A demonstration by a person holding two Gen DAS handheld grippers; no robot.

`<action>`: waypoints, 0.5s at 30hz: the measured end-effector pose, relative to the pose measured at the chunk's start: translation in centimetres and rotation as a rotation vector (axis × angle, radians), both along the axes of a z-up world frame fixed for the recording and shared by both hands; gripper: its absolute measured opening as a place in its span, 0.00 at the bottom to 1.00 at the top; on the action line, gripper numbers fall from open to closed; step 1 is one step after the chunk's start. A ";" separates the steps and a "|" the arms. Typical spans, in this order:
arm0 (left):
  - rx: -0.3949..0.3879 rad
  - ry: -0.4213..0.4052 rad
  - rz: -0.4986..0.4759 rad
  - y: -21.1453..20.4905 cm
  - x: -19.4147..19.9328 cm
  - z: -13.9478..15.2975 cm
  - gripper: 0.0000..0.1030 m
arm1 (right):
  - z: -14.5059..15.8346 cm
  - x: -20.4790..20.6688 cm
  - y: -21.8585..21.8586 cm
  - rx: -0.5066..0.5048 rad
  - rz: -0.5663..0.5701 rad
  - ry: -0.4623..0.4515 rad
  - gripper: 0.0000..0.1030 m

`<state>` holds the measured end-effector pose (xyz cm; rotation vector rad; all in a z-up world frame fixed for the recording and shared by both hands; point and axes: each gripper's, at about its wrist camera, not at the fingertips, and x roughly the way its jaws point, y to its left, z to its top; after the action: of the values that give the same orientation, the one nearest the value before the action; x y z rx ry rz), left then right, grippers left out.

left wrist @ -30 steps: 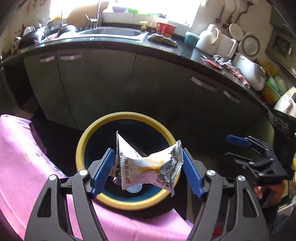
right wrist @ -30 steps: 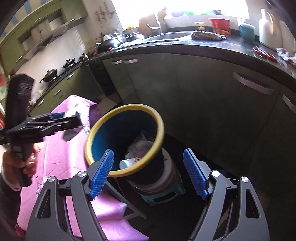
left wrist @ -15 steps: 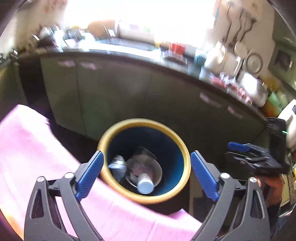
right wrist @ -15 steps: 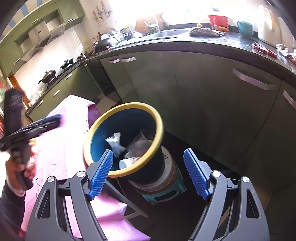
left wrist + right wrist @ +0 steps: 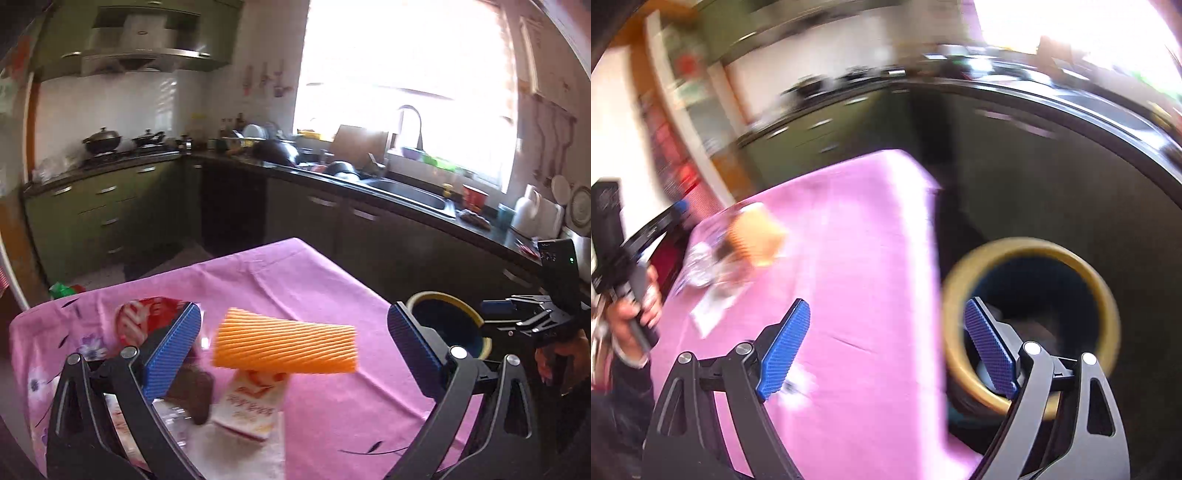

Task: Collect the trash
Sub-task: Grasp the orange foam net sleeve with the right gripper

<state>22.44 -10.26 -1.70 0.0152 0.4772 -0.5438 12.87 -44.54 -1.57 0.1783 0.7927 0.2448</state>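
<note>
My left gripper (image 5: pixel 293 350) hovers over the pink-clothed table (image 5: pixel 332 295), its jaws opening wide. An orange ribbed cup (image 5: pixel 284 345) lies on its side between the pads, touching neither. Around it lie a red wrapper (image 5: pixel 144 317), a brown scrap (image 5: pixel 197 391), a white and red carton (image 5: pixel 251 402) and clear plastic (image 5: pixel 173 417). The yellow-rimmed blue bin (image 5: pixel 443 297) stands off the table's right side. My right gripper (image 5: pixel 886 350) hangs over the table edge beside the bin (image 5: pixel 1100 295), jaws opening with nothing between them. That view is blurred; the orange cup (image 5: pixel 755 236) shows at far left.
Dark kitchen cabinets and a black counter (image 5: pixel 369 184) with a sink run behind the table. A stove with pots (image 5: pixel 103 142) is at the back left. A hand (image 5: pixel 631 306) holds the left gripper (image 5: pixel 674 212). A small white scrap (image 5: pixel 798 384) lies near my right gripper's left pad.
The left gripper let the white wrapper fall into the bin, then swung left to the table over the orange cup. The right gripper swung left from the bin to the table edge.
</note>
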 end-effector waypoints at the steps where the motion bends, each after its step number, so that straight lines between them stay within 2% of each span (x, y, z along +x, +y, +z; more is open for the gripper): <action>1: -0.021 0.009 0.028 1.6 0.2 -0.2 0.94 | 0.2 1.1 1.7 -0.009 0.052 -0.006 0.82; 3: -0.054 0.022 0.094 5.0 0.6 -0.7 0.94 | 0.6 3.0 5.7 -0.046 0.178 -0.041 0.82; 7: -0.070 0.034 0.250 10.0 1.1 -1.8 0.93 | 1.1 6.1 12.9 -0.141 0.396 -0.106 0.83; 11: -0.127 0.059 0.332 11.7 1.4 -2.5 0.94 | 0.1 8.5 17.5 -0.221 0.509 -0.130 0.86; 15: -0.127 0.084 0.363 11.8 1.9 -2.9 0.94 | -1.5 12.1 19.6 -0.282 0.540 -0.084 0.86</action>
<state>24.35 1.58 -4.65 -0.2127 0.5122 -0.2180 24.95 -24.90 -3.09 -0.3169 0.7722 0.6400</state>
